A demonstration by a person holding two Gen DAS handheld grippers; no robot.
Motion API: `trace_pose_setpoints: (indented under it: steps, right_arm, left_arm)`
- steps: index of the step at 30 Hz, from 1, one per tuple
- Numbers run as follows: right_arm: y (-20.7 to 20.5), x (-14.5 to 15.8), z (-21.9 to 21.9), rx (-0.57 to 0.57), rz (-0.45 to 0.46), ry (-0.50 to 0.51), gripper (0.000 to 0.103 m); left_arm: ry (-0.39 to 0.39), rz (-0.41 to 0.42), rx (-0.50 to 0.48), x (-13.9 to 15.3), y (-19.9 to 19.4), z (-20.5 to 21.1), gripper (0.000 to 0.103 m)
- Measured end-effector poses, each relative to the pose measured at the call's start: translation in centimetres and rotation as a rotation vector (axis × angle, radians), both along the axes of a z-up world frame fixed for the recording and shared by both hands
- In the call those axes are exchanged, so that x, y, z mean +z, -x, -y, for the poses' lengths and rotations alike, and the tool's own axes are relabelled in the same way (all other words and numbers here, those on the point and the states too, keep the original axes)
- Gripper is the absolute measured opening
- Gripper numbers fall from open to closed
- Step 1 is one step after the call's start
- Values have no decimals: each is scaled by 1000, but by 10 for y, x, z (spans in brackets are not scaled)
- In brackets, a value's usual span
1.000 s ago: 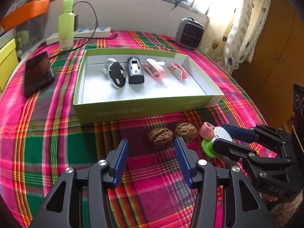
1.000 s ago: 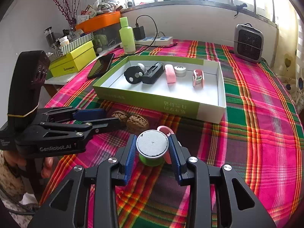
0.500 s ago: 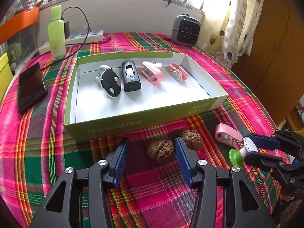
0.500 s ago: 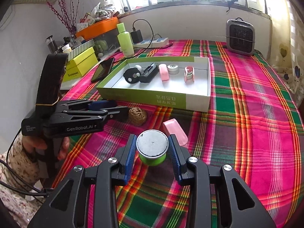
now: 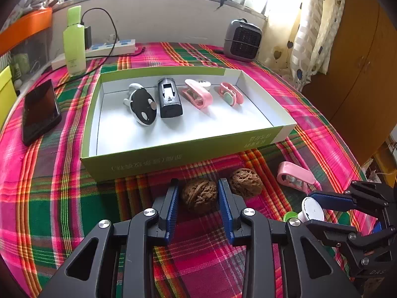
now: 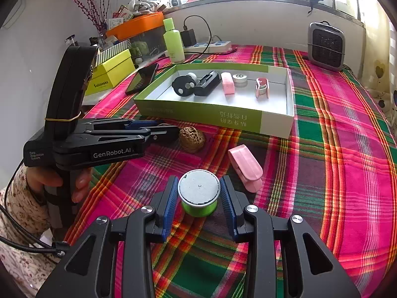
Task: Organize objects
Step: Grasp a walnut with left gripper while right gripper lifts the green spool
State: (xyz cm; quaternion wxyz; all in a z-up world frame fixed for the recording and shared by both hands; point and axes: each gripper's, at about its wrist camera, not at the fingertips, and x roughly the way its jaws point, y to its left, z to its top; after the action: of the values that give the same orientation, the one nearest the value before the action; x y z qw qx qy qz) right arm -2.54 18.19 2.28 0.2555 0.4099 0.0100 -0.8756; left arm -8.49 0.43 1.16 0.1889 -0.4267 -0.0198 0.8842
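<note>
Left gripper (image 5: 197,195) jaws narrowed since earlier, closing round walnut (image 5: 199,196) lower centre | hard, light, ridged, rolls: pinch widest middle | right gripper (image 6: 199,193) jaws gripping green spool (image 6: 199,195)

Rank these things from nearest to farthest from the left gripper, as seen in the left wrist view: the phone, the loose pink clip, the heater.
1. The pink clip, on the cloth right of the left gripper.
2. The phone, at the left, beside the box.
3. The heater, at the back right, behind the box.

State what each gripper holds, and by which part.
Right gripper: green spool, pinched across its white-topped upper rim. Left gripper: jaws closing around a walnut, across its sides.
</note>
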Motion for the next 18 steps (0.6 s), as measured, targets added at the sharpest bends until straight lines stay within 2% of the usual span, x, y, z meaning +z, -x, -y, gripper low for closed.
trace_pose_setpoints:
  steps: [5,10,18]
  right_arm:
    - [-1,-2,1,12,1,-9,36]
    - [-2,-9,7,16,-9,-64,38]
    - [2,-11,2,-6,-2,-42,38]
  left_arm:
    - [-12,6,19,-1,-4,4,29]
    - [-21,10,26,-2,-9,8,29]
    - [-20,8,24,-1,-9,6,32]
